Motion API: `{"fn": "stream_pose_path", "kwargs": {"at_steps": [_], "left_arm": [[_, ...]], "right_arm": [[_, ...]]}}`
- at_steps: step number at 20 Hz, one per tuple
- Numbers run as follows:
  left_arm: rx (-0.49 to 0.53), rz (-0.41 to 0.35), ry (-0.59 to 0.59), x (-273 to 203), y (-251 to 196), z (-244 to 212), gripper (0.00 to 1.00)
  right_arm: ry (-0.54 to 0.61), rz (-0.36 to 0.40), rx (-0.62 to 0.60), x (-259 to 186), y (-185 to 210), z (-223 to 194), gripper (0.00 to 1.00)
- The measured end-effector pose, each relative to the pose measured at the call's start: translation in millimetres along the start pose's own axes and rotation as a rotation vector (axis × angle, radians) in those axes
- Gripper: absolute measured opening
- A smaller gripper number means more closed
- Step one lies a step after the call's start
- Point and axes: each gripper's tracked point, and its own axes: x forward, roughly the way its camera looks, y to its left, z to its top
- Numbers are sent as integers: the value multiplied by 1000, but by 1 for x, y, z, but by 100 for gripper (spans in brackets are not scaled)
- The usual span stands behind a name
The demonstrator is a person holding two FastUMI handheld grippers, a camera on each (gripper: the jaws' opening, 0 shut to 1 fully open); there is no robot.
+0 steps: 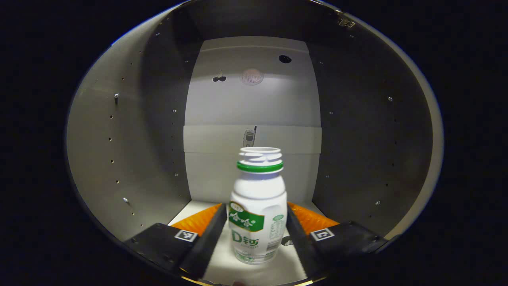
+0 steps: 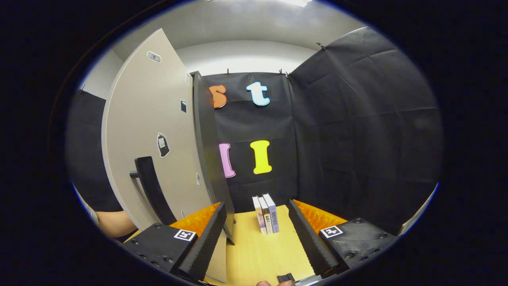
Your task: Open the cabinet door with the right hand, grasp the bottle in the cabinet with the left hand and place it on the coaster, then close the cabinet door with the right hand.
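The bottle stands upright on the cabinet floor, near the front, between the fingers of the left gripper. It looks like light, smooth, thin plastic with no cap, so it may slip or dent; the labelled belly is the best place to hold. The fingers flank it closely, though contact is hard to judge. The right gripper is spread, level, holding nothing, beside the open door and its handle.

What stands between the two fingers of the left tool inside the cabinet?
In the left gripper view, the bottle stands upright between the left tool's fingers, on the cabinet floor. Whether both fingers press on it cannot be told.
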Motion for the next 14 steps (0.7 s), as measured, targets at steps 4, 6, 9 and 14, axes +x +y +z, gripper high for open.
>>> {"fn": "stream_pose_path", "kwargs": {"at_steps": [4, 6, 9, 14], "left_arm": [[-4, -11, -8, -11, 7, 5, 75], [-2, -13, -29, -24, 12, 15, 75], [-3, -17, -52, -50, 22, 29, 75], [-2, -29, -71, -109, 47, 41, 75]], "right_arm": [[19, -23, -23, 5, -6, -9, 98], [11, -22, -36, 1, -2, -9, 97], [21, -5, -43, -1, 6, -10, 98], [23, 13, -8, -8, 21, -9, 100]]}}
